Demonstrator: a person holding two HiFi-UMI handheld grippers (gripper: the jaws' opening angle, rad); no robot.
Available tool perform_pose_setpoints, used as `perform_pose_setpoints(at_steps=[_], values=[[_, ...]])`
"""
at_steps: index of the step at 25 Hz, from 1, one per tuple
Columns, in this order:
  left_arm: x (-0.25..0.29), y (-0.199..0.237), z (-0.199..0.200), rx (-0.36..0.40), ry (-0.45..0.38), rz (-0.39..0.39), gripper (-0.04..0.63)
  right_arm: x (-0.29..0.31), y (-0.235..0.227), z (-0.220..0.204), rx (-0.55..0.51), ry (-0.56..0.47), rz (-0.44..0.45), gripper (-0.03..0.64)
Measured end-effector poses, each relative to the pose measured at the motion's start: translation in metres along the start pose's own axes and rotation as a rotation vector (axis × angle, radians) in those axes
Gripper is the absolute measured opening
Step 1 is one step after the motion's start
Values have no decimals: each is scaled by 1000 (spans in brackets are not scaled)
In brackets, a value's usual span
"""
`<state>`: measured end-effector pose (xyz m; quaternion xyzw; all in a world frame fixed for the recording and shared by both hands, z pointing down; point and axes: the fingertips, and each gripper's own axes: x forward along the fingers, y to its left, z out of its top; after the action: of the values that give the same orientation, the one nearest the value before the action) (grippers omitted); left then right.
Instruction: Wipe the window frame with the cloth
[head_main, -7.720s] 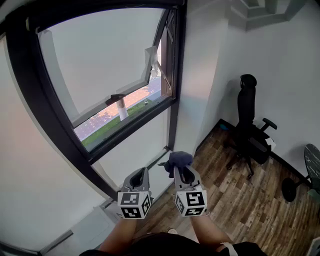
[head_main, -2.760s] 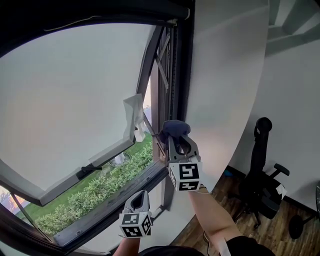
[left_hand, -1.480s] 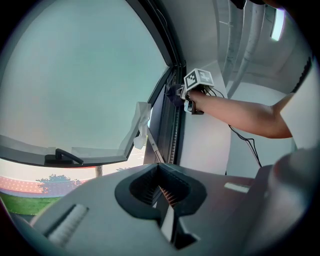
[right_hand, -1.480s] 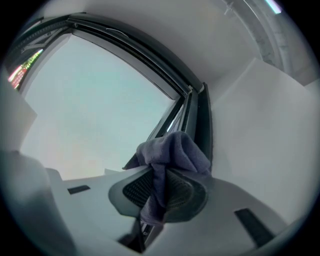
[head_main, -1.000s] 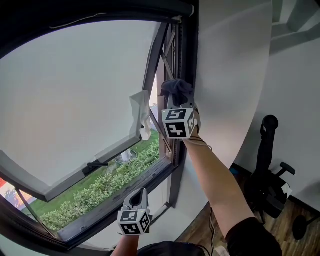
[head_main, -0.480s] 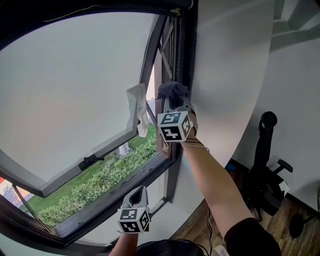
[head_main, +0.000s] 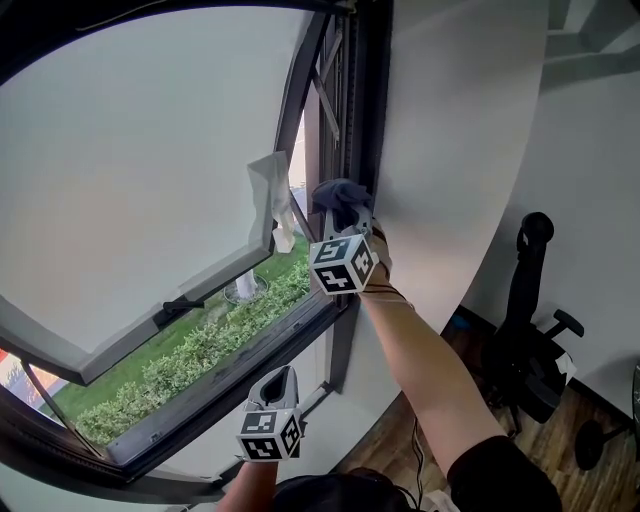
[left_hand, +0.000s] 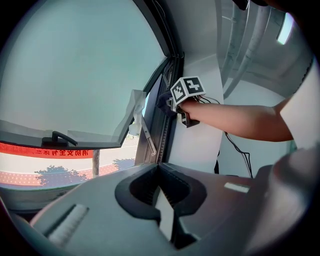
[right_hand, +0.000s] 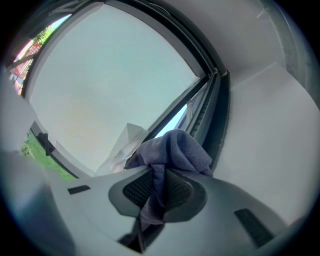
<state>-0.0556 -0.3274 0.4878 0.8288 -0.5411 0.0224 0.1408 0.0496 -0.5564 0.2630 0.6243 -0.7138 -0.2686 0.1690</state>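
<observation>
Up at the dark metal window frame's (head_main: 375, 140) right upright, the right gripper (head_main: 345, 215) pinches a soft, crumpled blue-grey terry cloth (head_main: 338, 192), bunched end towards the frame. The left gripper (head_main: 277, 384), jaws together, holds nothing.

1. Our right gripper (head_main: 343, 218) is up at the dark window frame (head_main: 368, 120), with the blue cloth (head_main: 338, 192) bunched at its tip.
2. Our left gripper (head_main: 278, 378) hangs low, well apart.
3. There's an office chair (head_main: 522, 320) off right.

cloth (right_hand: 172, 150): soft napped fabric, matt
window frame (head_main: 375, 100): dark smooth metal
pane (head_main: 150, 170): frosted glass
floor (head_main: 395, 450): wood planks
right gripper (right_hand: 155, 187): matt grey plastic, ribbed pads (right_hand: 134, 189)
</observation>
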Motion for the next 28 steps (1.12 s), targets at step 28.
perform_pose_setpoints(at_steps=[28], values=[[-14, 15, 3, -24, -18, 32, 8, -6, 52, -70, -128, 154, 87, 54]])
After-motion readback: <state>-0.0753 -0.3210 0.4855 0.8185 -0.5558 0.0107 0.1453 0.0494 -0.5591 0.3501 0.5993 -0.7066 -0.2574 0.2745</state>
